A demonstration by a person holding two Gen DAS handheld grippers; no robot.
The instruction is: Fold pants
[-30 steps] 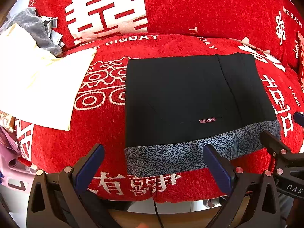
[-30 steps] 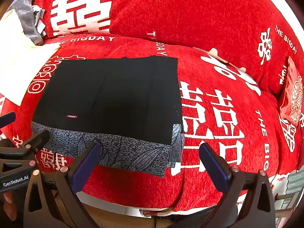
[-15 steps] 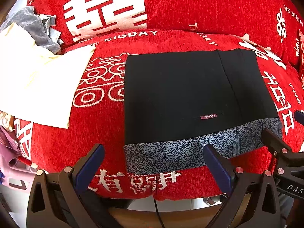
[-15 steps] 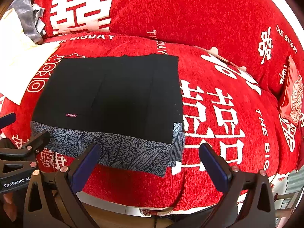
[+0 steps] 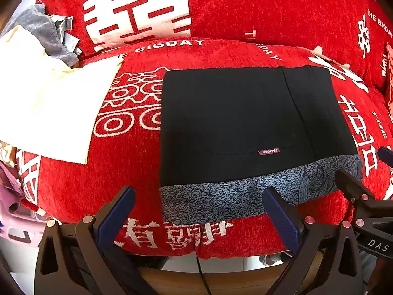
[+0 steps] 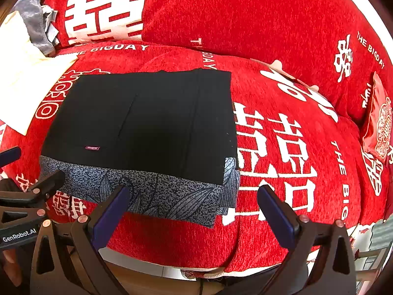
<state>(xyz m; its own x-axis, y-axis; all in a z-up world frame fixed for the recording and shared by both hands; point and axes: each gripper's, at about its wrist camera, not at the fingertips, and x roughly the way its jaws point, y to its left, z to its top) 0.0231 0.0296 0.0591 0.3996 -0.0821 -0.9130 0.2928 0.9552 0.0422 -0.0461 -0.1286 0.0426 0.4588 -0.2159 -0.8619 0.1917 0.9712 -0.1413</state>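
The pants (image 5: 245,127) lie folded into a flat black rectangle on the red sofa seat (image 5: 118,172), with a grey speckled band along the near edge and a small label just above that band; everything else is placed from them. The left gripper (image 5: 199,206) hangs in front of the pants' near left corner, its fingers spread wide and holding nothing; the right gripper (image 6: 191,204) hangs in front of their near right corner, fingers equally wide and empty. Only the left view shows the full spread of the cream cloth (image 5: 49,103) to the left of the pants, apart from them, with a grey garment (image 5: 46,32) bunched behind it; the right view catches just an edge of each. Only the right view shows the red patterned cushion (image 6: 378,132) far to the right of the pants, and the leaf pattern in the band where its corner sticks out past the black layer.
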